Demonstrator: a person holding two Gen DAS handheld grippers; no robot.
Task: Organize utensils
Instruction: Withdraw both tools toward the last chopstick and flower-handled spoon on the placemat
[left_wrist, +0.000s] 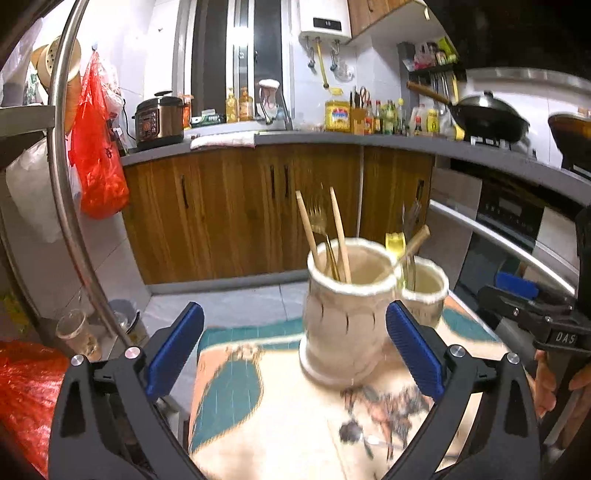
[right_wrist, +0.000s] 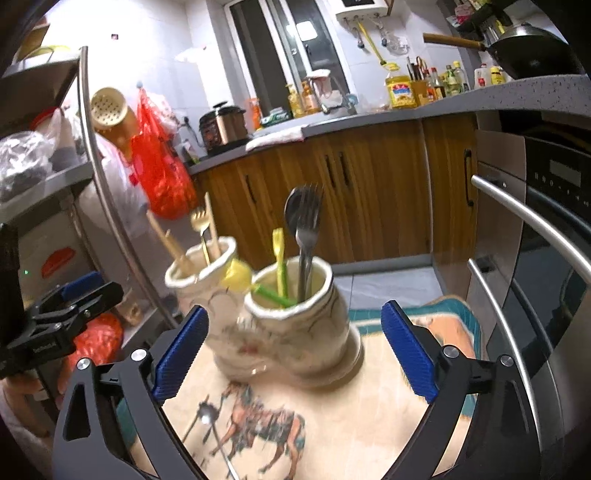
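Two cream ceramic holders stand side by side on a patterned mat. The taller one (left_wrist: 343, 314) (right_wrist: 199, 280) holds wooden chopsticks (left_wrist: 338, 232) and a gold fork (right_wrist: 201, 229). The shorter one (right_wrist: 299, 325) (left_wrist: 424, 295) holds a dark spoon and fork (right_wrist: 304, 236) and yellow-green plastic utensils (right_wrist: 279, 258). A small metal spoon (right_wrist: 205, 419) (left_wrist: 351, 432) lies on the mat in front. My left gripper (left_wrist: 295, 347) is open and empty, just in front of the taller holder. My right gripper (right_wrist: 291, 347) is open and empty, in front of the shorter holder.
The mat (right_wrist: 369, 424) covers a small table. A steel oven front with bar handles (right_wrist: 535, 229) stands close on the right. A steel rack pole (left_wrist: 62, 184) and red bags (left_wrist: 96, 147) are on the left. Wooden cabinets (left_wrist: 240, 210) lie across the floor gap.
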